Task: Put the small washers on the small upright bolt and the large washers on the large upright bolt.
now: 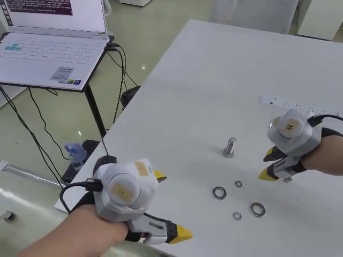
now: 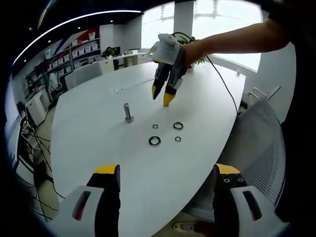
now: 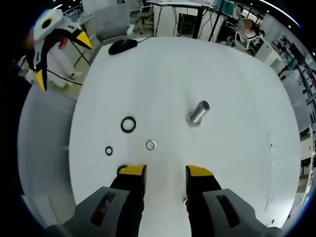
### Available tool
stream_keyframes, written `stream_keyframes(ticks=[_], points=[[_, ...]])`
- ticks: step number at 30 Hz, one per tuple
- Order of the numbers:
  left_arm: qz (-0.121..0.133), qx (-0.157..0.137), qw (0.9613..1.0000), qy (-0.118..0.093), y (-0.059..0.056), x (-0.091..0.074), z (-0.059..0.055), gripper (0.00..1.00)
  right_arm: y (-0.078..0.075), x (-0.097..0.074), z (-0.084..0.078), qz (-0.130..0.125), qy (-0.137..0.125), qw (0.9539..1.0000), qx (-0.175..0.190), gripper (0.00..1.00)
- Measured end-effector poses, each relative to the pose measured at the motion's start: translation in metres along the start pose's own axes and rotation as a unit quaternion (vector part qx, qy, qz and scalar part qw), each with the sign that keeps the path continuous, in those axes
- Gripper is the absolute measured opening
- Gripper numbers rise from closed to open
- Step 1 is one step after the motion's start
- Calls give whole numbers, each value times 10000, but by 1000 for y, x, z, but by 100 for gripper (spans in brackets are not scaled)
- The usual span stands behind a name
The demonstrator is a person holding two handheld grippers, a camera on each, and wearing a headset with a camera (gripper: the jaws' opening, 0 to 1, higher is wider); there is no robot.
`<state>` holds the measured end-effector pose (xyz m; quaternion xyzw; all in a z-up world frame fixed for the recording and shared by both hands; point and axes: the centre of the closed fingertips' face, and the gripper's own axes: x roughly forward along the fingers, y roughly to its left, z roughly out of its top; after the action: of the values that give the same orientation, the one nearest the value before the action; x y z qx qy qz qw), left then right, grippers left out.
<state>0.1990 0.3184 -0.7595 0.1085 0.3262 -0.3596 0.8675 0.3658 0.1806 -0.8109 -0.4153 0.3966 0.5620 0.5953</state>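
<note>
Since both claws are empty, nothing sits on a bolt yet. The right claw (image 1: 267,163) hangs over the bench (image 1: 203,80), jaws a moderate gap apart, holding nothing. The left claw (image 1: 172,204) is back at the bench's near edge, jaws wide apart, also holding nothing.

The large bolt (image 1: 229,147) stands upright mid-bench. Four washers lie flat and loose near it on the person's side, none touching: first large washer (image 1: 218,193), second large washer (image 1: 257,209), first small washer (image 1: 238,183), second small washer (image 1: 237,216). A tiny thing just under the right claw may be the small bolt (image 1: 288,179); it is too small to be sure.

Risks, as I read it:
- The washers look thin and flat on a smooth top. Jaw tips could skate over one and shove it instead of lifting it, sending it into a neighbour or toward the edge.
- Sizes are mixed and lie close together, so a pinch could catch the wrong washer. A large one would likely drop over a small bolt unnoticed.
- Both bolts appear to be standing free. A jaw brushing either could topple it, and the one under the right claw is most exposed.
- A washer released tilted or off-centre could hang on the bolt tip, or bounce off and roll.
- In the right gripper view one washer is half hidden behind a jaw, so it is easy to miss.
</note>
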Motion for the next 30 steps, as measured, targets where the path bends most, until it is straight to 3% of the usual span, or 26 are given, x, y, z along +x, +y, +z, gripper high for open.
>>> stream_keyframes(ticks=[13, 24, 30], points=[[-32, -14, 10000, 12, 2, -2, -7, 76, 14, 31, 10, 237, 110, 9993, -272, 32], [5, -76, 10000, 7, 1, -4, -10, 76, 23, 56, 8, 382, 222, 9985, -316, 32], [-15, -53, 10000, 27, -1, -4, -10, 76, 23, 61, 10, 361, 178, 9989, -259, 31]])
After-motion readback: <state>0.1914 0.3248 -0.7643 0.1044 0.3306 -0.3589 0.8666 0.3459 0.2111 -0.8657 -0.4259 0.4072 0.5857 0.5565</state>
